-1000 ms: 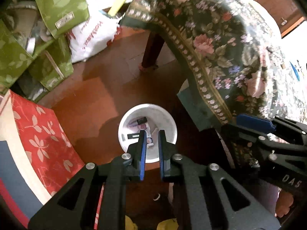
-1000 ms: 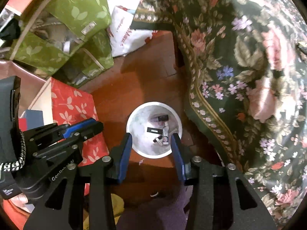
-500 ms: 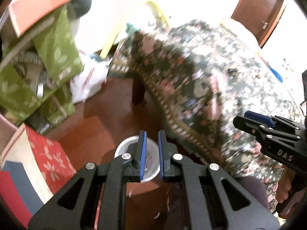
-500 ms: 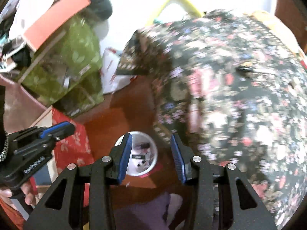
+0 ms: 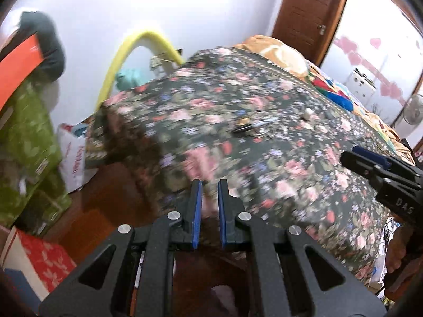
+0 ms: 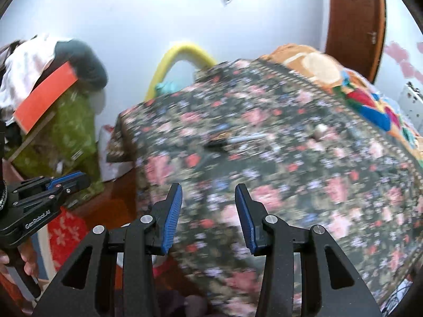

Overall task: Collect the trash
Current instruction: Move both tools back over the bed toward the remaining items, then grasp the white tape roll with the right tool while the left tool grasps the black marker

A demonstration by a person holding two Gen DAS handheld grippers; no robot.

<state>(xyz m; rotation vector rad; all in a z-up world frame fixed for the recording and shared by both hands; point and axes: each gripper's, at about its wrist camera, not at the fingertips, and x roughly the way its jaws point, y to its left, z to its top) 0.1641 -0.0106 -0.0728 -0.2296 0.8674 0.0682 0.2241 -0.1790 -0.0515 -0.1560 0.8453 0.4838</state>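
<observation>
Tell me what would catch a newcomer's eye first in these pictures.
The dark flowered cloth fills the middle of both views, draped over a table with a few small blurred things lying on top. Behind its far corner a bright yellow hoop arches against the white wall, and at the left edge an orange box sits on a pile of green bags. Both tongs are empty: the left tongs nearly closed, the right tongs apart.

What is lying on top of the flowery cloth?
On the flowery cloth lie a few small things and a pale little object, too blurred to name. Whatever is underneath is covered.
</observation>
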